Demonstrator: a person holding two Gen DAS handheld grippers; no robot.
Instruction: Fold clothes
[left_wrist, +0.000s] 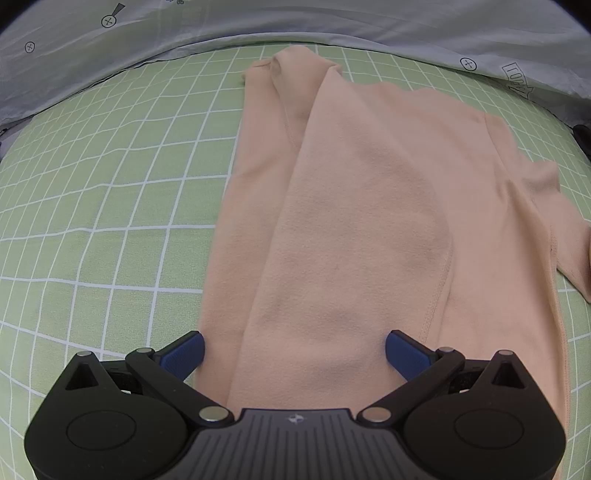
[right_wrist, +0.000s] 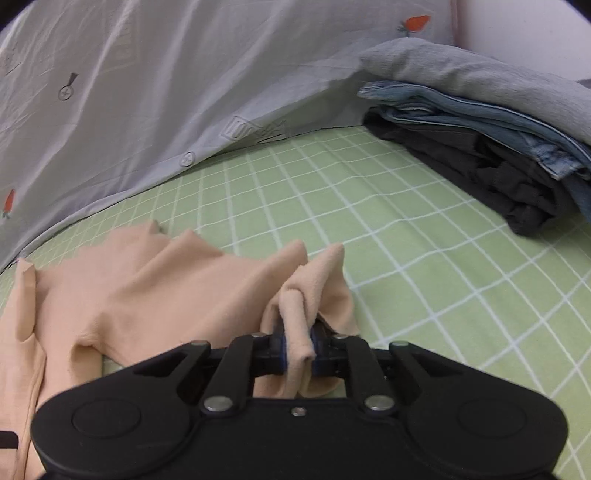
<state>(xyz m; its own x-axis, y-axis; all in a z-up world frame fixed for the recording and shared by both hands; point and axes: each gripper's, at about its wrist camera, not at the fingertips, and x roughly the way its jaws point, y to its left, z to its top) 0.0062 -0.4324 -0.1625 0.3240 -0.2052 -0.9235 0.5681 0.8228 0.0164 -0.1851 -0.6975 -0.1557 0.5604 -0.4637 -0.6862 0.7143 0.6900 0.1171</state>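
A: State of the left claw (left_wrist: 294, 350)?
B: Released. Its blue pads (left_wrist: 184, 352) stand wide apart, one at each side of the near end of the peach garment (left_wrist: 354, 206). Whether they touch the cloth cannot be told.

A: State of the right claw (right_wrist: 295, 341)?
B: Clenched on a bunched fold of the same garment; the cloth rises between the pads and droops over them.

A: Location of the garment?
B: It lies on the bed, on the green checked sheet (left_wrist: 103, 206). In the left wrist view one long panel is folded lengthwise over the body. In the right wrist view the cloth is rumpled to the left of the claw.

A: Beyond it?
B: A grey printed quilt (right_wrist: 140, 92) runs along the far edge. A stack of folded clothes (right_wrist: 491, 129) sits far right: dark below, denim in the middle, grey on top.
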